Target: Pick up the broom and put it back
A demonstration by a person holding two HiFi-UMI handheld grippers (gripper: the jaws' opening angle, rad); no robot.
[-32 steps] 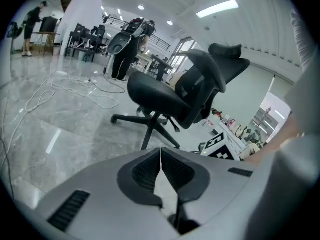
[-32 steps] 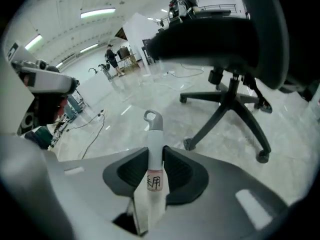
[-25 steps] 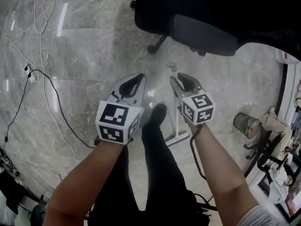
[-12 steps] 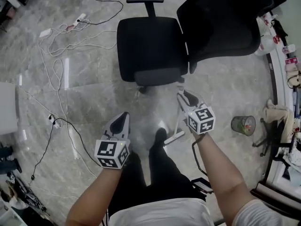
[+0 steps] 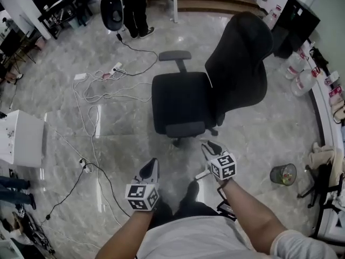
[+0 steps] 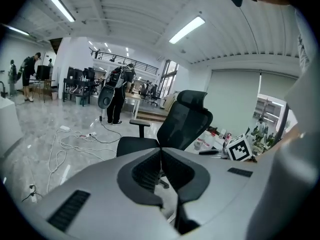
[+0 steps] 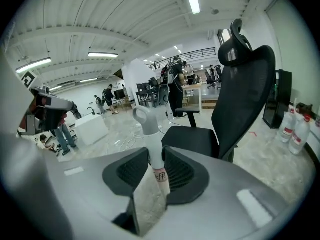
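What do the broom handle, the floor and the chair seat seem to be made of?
Broom handle: probably plastic, smooth pale grey, with a moulded hanging loop.
Floor: polished stone or stone-look tile, grey-veined, reflecting the lights.
Chair seat: apparently black fabric, matt.

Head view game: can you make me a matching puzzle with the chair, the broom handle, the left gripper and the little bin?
1 chair
2 broom handle
3 left gripper
4 bin

A shut, nothing in it
B black
C held by the right gripper
D at the head view's right side

Pairs: 1-B, 2-C, 3-A, 4-D
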